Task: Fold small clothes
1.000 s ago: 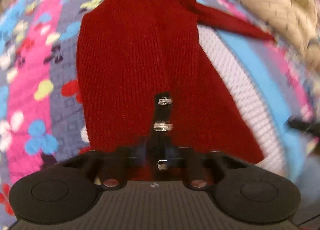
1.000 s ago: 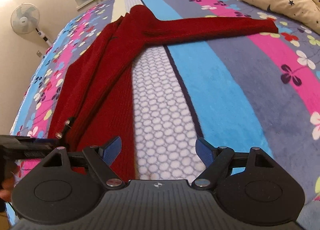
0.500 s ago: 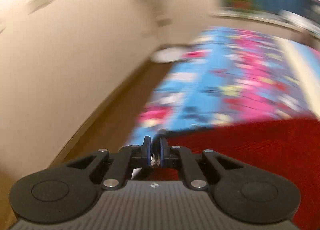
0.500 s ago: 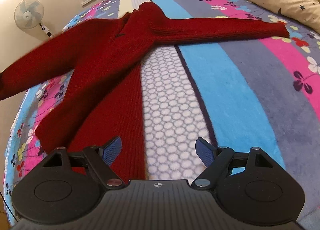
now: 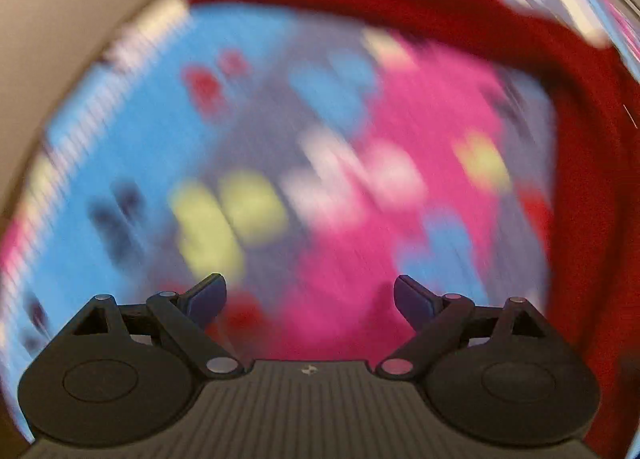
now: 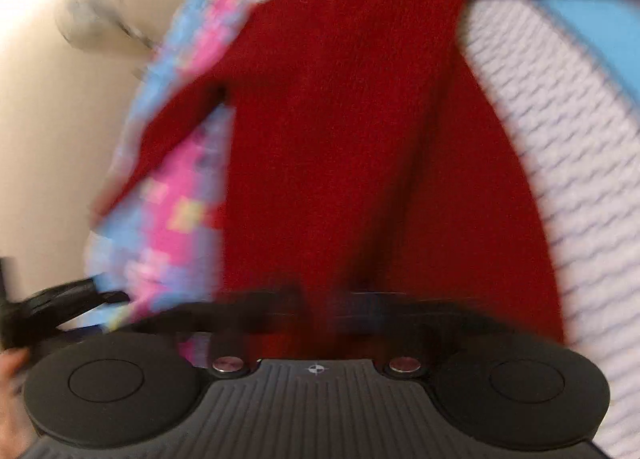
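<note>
A dark red knit sweater (image 6: pixel 360 131) lies spread on the patterned blanket (image 6: pixel 568 147), its left sleeve (image 6: pixel 160 147) stretched out toward the bed's edge. In the left wrist view the sweater (image 5: pixel 580 107) arcs along the top and right. My left gripper (image 5: pixel 310 299) is open and empty above the flowered blanket (image 5: pixel 320 163). My right gripper (image 6: pixel 316 299) sits over the sweater's bottom hem; its fingers are motion-blurred and appear drawn together, but whether they hold cloth is unclear. The left gripper's black body (image 6: pixel 60 303) shows at the lower left of the right wrist view.
The bed's left edge and a cream wall (image 6: pixel 48 131) lie to the left. A blurred standing fan (image 6: pixel 100 19) is by the wall. Both views are heavily motion-blurred.
My left gripper has opened and let go of the sleeve, which now lies spread out. My right gripper moved left over the sweater's hem and its fingers have come together.
</note>
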`<state>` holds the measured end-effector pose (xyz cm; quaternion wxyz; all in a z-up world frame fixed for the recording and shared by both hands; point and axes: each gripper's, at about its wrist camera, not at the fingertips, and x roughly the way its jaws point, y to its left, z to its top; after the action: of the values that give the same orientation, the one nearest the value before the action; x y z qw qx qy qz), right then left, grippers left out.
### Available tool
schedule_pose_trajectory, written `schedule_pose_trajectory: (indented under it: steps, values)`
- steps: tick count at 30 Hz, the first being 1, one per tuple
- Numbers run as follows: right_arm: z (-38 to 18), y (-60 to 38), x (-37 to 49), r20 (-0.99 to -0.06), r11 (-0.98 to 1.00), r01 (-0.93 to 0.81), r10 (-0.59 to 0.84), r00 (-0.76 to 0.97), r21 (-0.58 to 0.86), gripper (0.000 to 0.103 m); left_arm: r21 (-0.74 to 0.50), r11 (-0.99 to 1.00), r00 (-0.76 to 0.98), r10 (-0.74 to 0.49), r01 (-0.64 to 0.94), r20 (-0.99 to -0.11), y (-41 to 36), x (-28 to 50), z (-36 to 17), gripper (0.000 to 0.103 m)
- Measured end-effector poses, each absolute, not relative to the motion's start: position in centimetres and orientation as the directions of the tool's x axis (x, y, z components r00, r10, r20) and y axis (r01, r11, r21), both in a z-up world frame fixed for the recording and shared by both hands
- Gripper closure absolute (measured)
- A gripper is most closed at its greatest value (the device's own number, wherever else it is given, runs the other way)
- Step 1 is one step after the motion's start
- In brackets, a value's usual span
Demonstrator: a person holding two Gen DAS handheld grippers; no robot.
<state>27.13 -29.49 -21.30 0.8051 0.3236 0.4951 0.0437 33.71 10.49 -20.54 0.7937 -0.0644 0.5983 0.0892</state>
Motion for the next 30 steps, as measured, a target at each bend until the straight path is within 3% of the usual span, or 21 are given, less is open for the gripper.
schedule_pose_trajectory:
  steps: [2,5,7,9,11,12,13,15,20,23,28,30]
  values:
    - [-18.1,-34.0,24.5,-0.742,0.796,0.269,0.302,0.598,0.542,0.094,-0.036,0.987,0.282,0.009,-0.154,-0.959,7.8,31.0,-21.0,0.009]
    - [-15.1,-42.3,20.5,-0.731,0.845,0.394,-0.006,0.683,0.361,0.094,-0.082,0.995,0.309,-0.061,-0.055,-0.949,4.1,28.7,-21.1,0.009]
    - [-15.3,-48.5,19.4,-0.753,0.795,0.562,-0.223,0.619,0.227,0.093,-0.103,0.995,0.306,-0.097,-0.004,-0.947,1.5,27.9,-21.4,0.009]
    - [-16.3,-53.3,18.6,-0.77,0.68,0.724,-0.399,0.497,0.114,0.085,-0.099,0.995,0.298,-0.102,0.027,-0.949,-0.1,27.9,-21.5,0.009]
    - [-17.1,-55.6,17.4,-0.812,0.619,0.772,-0.371,0.45,0.145,0.081,-0.114,0.993,0.292,-0.115,0.023,-0.949,-0.8,27.9,-21.4,0.009]
    - [-17.1,-55.9,16.2,-0.807,0.616,0.756,-0.32,0.497,0.221,0.074,-0.108,0.994,0.297,-0.108,0.016,-0.949,-1.0,27.6,-21.3,0.009]
    - [-17.1,-55.5,15.0,-0.791,0.629,0.728,-0.283,0.542,0.273,0.058,-0.103,0.995,0.301,-0.104,0.02,-0.948,-1.1,27.3,-21.3,0.009]
    - [-17.4,-53.4,13.1,-0.774,0.695,0.66,-0.24,0.586,0.284,0.045,-0.081,0.996,0.303,-0.092,0.049,-0.949,-1.5,26.5,-21.4,0.009]
    - [-19.7,-47.0,10.4,-0.786,0.862,0.477,-0.173,0.594,0.171,0.044,-0.036,0.98,0.32,-0.098,0.194,-0.942,-2.1,24.4,-21.7,0.009]
    - [-20.3,-44.7,10.0,-0.799,0.877,0.439,-0.118,0.589,0.194,0.044,-0.051,0.955,0.346,-0.155,0.291,-0.925,-3.8,22.9,-21.3,0.009]
    - [-20.1,-43.1,10.3,-0.803,0.883,0.408,-0.064,0.593,0.231,0.044,-0.122,0.947,0.354,-0.227,0.296,-0.907,-5.6,23.7,-21.5,0.009]
    - [-20.0,-43.0,10.6,-0.795,0.886,0.401,-0.067,0.603,0.23,0.044,-0.06,0.951,0.392,-0.182,0.304,-0.902,-6.4,23.7,-21.5,0.009]
